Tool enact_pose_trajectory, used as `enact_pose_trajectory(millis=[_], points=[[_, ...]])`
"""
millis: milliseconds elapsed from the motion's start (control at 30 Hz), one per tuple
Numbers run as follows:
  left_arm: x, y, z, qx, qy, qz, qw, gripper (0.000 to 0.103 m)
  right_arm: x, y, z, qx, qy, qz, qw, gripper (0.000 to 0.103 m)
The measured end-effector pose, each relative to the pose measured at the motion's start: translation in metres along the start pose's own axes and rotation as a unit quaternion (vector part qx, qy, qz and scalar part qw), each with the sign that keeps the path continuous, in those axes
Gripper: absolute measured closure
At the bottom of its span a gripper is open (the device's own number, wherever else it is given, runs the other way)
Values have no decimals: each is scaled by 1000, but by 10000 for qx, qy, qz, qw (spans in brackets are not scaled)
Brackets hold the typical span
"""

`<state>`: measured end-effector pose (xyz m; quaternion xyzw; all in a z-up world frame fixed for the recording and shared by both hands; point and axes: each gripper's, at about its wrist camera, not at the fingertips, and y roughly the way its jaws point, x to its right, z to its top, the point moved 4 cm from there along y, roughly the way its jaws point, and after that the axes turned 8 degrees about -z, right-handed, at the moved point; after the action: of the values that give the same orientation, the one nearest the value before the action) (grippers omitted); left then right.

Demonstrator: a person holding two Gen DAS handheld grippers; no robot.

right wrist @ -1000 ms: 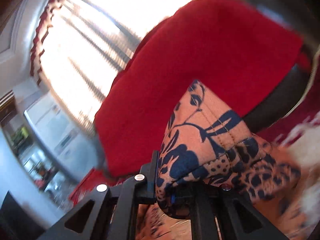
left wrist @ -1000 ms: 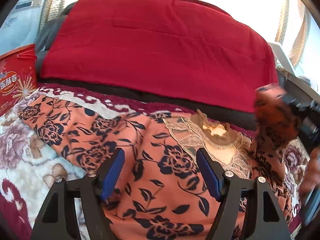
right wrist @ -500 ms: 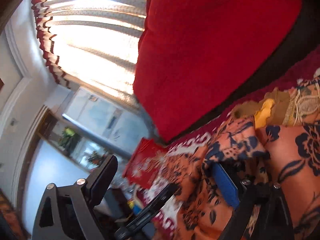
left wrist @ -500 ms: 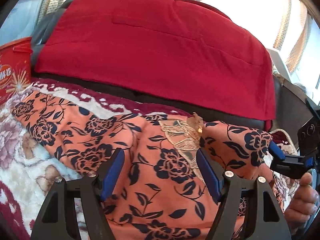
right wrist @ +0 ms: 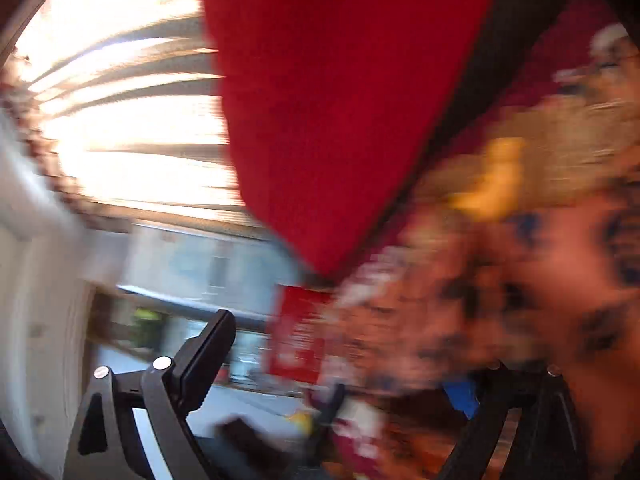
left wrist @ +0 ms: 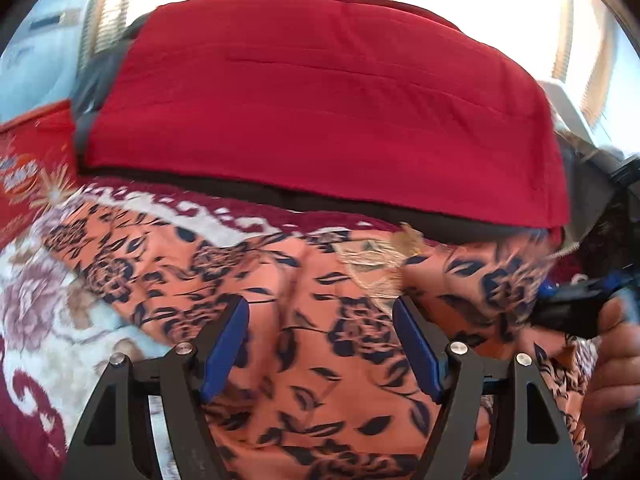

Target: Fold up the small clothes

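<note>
An orange garment (left wrist: 280, 280) with navy flowers and a beige lace collar (left wrist: 376, 264) lies spread on a floral blanket (left wrist: 48, 320). Its right sleeve is folded inward over the body. My left gripper (left wrist: 320, 344) hovers low over the garment's middle, open, its blue pads wide apart and not pressing the cloth. At the right edge of the left wrist view a hand (left wrist: 616, 360) holds the right gripper, one finger (left wrist: 568, 310) beside the folded sleeve. In the blurred right wrist view the right gripper (right wrist: 336, 376) stands open and empty, with the garment (right wrist: 540, 280) to its right.
A red throw (left wrist: 320, 112) covers a dark sofa back right behind the garment. A red printed box (left wrist: 32, 168) stands at the far left. Bright curtained windows fill the background.
The right gripper let go of the sleeve, which now lies folded over the garment's right side. It then rolled, sank and opened wide. The left gripper stayed put.
</note>
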<state>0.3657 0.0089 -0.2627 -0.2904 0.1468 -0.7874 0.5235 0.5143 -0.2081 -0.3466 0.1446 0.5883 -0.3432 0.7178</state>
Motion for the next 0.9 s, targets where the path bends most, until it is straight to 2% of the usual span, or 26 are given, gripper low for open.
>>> enact_pose_trajectory(millis=[100, 167, 233, 267, 333, 367, 400, 500, 567, 600, 633, 767, 900], points=[[-10, -7, 3, 33, -242, -174, 9996, 28, -51, -4, -11, 172, -840, 628, 9943, 9], [-8, -9, 3, 32, -200, -217, 9996, 28, -64, -10, -16, 232, -1122, 782, 9903, 9], [-4, -10, 3, 26, -124, -233, 9996, 28, -58, -14, -15, 337, -1278, 335, 9907, 9], [-1, -11, 3, 19, -92, -244, 9997, 28, -46, -16, -11, 373, -1272, -149, 9911, 9], [2, -10, 3, 30, -41, -268, 9996, 28, -27, -25, -5, 468, -1179, -666, 9897, 10], [2, -9, 3, 16, -34, -261, 9997, 28, -17, -36, -1, 588, -1173, -1008, 9862, 16], [3, -7, 3, -17, -37, -263, 9996, 28, -12, -42, 1, 665, -1193, -1198, 9834, 27], [4, 5, -3, -302, -69, -346, 9989, 28, 1, -74, 15, 1056, -1274, -1992, 9659, 41], [7, 11, -7, -426, -14, -390, 9983, 40, 10, -94, 26, 1172, -1214, -2385, 9564, 43], [10, 13, -8, -464, 47, -413, 9981, 51, 19, -105, 32, 1203, -1123, -2648, 9502, 43], [13, 16, -9, -516, 136, -429, 9977, 54, 26, -114, 39, 1233, -1050, -2888, 9436, 43], [17, 31, -18, -779, 327, -151, 9963, 54, 56, -142, 59, 1114, -685, -3481, 9283, 43], [16, 49, -25, -1045, 235, -42, 9942, 54, 77, -150, 66, 854, -474, -3659, 9255, 43]])
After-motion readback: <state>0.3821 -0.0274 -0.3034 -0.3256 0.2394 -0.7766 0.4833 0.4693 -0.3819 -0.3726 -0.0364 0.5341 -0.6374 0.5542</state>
